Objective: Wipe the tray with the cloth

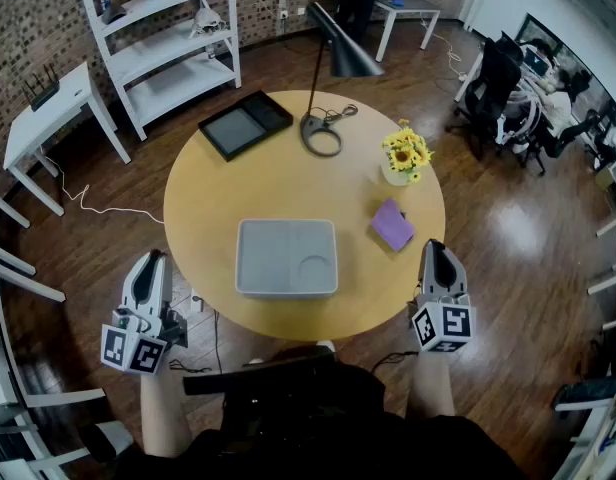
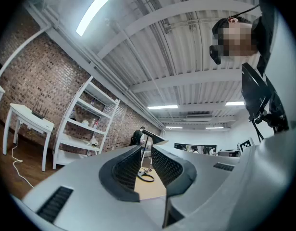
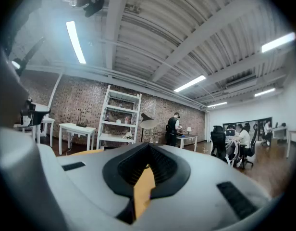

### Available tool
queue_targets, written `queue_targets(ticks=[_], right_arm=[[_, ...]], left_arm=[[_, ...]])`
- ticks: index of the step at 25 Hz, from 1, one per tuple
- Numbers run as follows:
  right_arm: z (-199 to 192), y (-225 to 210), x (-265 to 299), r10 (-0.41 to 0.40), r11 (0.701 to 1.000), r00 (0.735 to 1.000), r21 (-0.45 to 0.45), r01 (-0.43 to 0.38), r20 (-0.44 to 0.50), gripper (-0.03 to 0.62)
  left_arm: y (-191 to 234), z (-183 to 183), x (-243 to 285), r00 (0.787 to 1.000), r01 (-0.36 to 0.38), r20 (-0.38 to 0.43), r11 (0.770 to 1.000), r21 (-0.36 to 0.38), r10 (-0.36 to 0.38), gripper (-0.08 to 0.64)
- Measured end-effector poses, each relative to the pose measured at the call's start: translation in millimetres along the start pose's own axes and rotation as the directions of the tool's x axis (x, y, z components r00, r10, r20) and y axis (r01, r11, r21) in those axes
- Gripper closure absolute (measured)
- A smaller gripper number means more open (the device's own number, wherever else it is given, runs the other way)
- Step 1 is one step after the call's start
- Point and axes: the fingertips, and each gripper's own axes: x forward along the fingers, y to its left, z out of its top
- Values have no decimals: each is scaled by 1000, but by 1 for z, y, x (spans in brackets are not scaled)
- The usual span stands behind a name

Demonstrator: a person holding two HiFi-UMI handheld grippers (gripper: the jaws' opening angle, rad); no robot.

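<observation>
Left gripper (image 1: 151, 260) and right gripper (image 1: 436, 251) are hanging at the near edge of the round table (image 1: 203, 203), both with jaws closed and carrying nothing. The grey tray (image 1: 278, 253) is sitting between them, further in, and the purple cloth (image 1: 392, 225) is lying near its right side, apart from it.

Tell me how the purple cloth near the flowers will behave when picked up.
The purple cloth lies flat and folded, so it is probably light and floppy, draping once lifted. Pinched at one corner, its folds may well fall open.
</observation>
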Motion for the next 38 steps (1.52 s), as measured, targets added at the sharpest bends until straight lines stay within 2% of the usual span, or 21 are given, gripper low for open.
queue_targets(ticks=[5,8,10,12,13,15,18,21,22,24,25,27,30,31,34,35,38], right_arm=[[-6,1,21,73,997,997,-28,-74,-40,589],[-29,-8,33,118,993,987,-13,-120,-111,549],[-52,-19,47,159,987,972,9,-160,-175,505],[-83,-31,67,204,979,948,41,-200,-243,499],[-100,-36,78,230,973,932,56,-224,-281,450],[-131,-42,102,294,955,886,69,-289,-359,371],[-176,-48,135,359,916,803,16,-400,-475,354],[-227,-54,158,392,872,689,7,-490,-609,261],[-241,-55,164,401,859,650,20,-511,-646,240],[-264,-57,178,410,839,578,43,-543,-706,238],[-275,-57,184,408,831,550,48,-554,-729,238],[-290,-56,195,398,813,514,34,-581,-760,238],[-296,-47,208,383,767,487,-24,-641,-785,238],[-304,-48,210,375,765,466,-16,-643,-802,238],[-337,-55,204,358,800,365,81,-595,-860,238],[-342,-55,202,357,806,345,100,-584,-868,239],[-341,-50,201,373,793,334,111,-599,-866,272]], left_arm=[[-13,-12,15,998,58,-15,998,-19,-58,497],[-21,-25,24,996,69,-57,997,-23,-70,480],[-29,-37,32,994,63,-85,998,-23,-65,480],[-38,-53,40,993,42,-108,999,-20,-44,480],[-43,-62,45,993,25,-118,1000,-18,-27,480],[-55,-82,59,990,-1,-138,1000,-8,0,480],[-74,-116,89,984,-18,-178,1000,-12,15,480],[-90,-140,107,977,-76,-203,997,-32,68,480],[-94,-147,112,973,-96,-215,995,-33,87,460],[-100,-163,120,960,-128,-255,991,-26,117,313],[-102,-171,122,952,-145,-275,989,-19,134,302],[-104,-181,122,941,-182,-294,983,-14,170,302],[-108,-181,118,934,-217,-296,976,-23,201,304],[-108,-180,117,932,-225,-298,974,-24,208,302],[-102,-178,106,923,-254,-305,967,-31,233,302],[-98,-178,102,920,-267,-307,963,-34,244,302],[-93,-182,92,911,-293,-317,955,-48,264,304]])
